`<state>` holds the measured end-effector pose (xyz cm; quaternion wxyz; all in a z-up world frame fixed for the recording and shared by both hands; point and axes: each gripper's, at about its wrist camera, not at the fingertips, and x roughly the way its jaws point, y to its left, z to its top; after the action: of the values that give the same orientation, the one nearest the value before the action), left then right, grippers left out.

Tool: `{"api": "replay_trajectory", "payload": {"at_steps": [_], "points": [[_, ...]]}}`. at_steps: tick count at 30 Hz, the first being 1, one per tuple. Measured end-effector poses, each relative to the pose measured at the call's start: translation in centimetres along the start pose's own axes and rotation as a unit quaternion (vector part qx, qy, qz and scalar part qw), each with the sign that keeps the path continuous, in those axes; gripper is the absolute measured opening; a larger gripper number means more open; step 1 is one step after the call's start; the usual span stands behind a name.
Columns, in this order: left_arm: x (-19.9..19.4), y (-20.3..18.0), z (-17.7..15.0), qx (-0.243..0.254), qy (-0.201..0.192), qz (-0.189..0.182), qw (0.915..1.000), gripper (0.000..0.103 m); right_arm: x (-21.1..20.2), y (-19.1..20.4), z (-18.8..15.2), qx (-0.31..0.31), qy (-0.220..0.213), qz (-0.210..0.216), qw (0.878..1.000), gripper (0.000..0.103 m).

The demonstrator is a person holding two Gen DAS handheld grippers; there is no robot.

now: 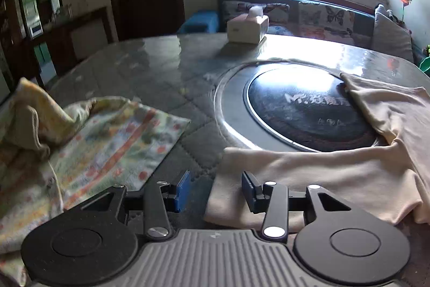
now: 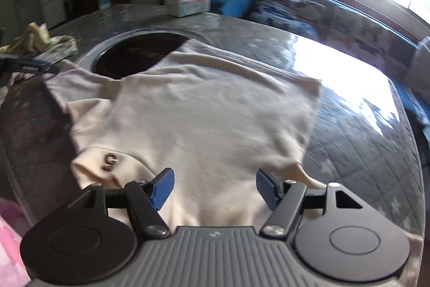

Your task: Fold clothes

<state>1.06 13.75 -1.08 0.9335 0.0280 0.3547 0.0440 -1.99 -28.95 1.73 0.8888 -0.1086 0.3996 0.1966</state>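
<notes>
A cream shirt [image 2: 204, 109] lies spread on the table, partly over the round black hob. A brown letter G [image 2: 110, 161] shows on its near left fold. In the left wrist view its sleeve [image 1: 309, 168] stretches toward me. My left gripper [image 1: 215, 188] is open, empty, low over the sleeve's end; its right finger is above the cloth. My right gripper [image 2: 213, 186] is open and empty just above the shirt's near edge. The left gripper also shows at the far left of the right wrist view [image 2: 32, 67].
A floral patterned cloth [image 1: 107, 141] lies crumpled at the left. A round black hob [image 1: 303, 109] sits in the glossy table [image 1: 150, 66]. A tissue box [image 1: 247, 27] stands at the far edge. A sofa with cushions [image 1: 322, 18] runs under the window. Pink fabric [image 2: 10, 241] shows at lower left.
</notes>
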Motion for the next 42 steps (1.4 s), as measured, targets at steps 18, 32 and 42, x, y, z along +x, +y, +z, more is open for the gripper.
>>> {"api": "replay_trajectory", "payload": {"at_steps": [18,32,42], "points": [[2.3,0.5,0.2,0.04,-0.013,0.035,0.9985,0.009,-2.6,-6.9,-7.1,0.16,-0.002,-0.091,0.983,0.078],[-1.6,-0.5,2.7,0.026,-0.034,-0.017,0.9989,0.029,-3.7,-15.3,-8.6,0.231,-0.015,-0.211,0.95,0.048],[-3.9,-11.7,4.0,0.097,-0.048,-0.202,0.9733,0.032,-0.3,-15.6,-6.4,0.211,-0.015,-0.196,0.958,0.05]]}}
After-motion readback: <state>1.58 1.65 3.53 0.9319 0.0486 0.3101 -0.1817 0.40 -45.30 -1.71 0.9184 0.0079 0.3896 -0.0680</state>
